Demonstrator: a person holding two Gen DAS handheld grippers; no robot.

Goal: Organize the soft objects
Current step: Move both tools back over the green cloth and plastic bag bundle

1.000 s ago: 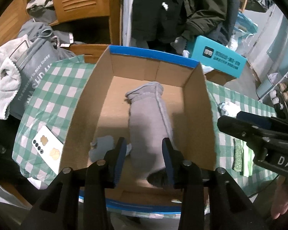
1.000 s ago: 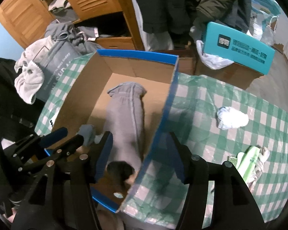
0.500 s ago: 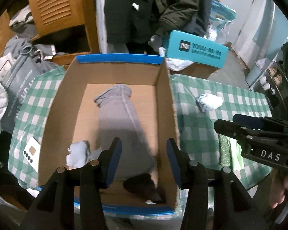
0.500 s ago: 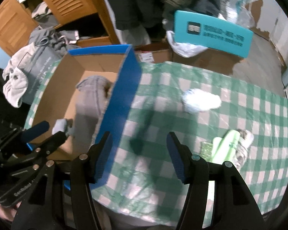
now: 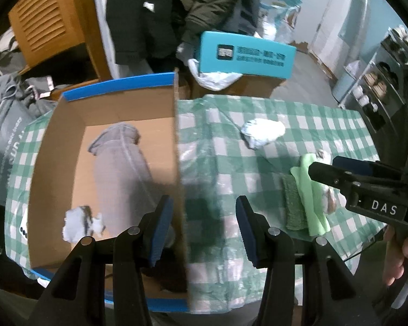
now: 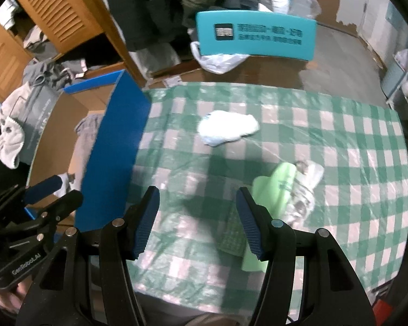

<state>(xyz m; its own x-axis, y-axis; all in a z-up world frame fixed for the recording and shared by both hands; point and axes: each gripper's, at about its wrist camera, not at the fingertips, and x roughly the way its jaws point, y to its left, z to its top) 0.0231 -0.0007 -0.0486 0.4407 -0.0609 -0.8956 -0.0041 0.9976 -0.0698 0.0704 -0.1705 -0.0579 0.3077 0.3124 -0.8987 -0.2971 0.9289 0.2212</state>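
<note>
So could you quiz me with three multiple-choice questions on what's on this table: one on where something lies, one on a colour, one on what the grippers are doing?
1. Where does the grey garment lie?
A. inside the cardboard box
B. on the checked tablecloth
C. on the teal box

2. What colour is the cloth beside the dark green pad?
A. red
B. light green
C. black

3. How are the left gripper and the right gripper?
A. both shut on cloth
B. one open, one shut
C. both open, holding nothing

Answers: 1 A, it lies on the box floor. 2 B, it is pale green. 3 C, each gripper's jaws stand apart with nothing between them.
</note>
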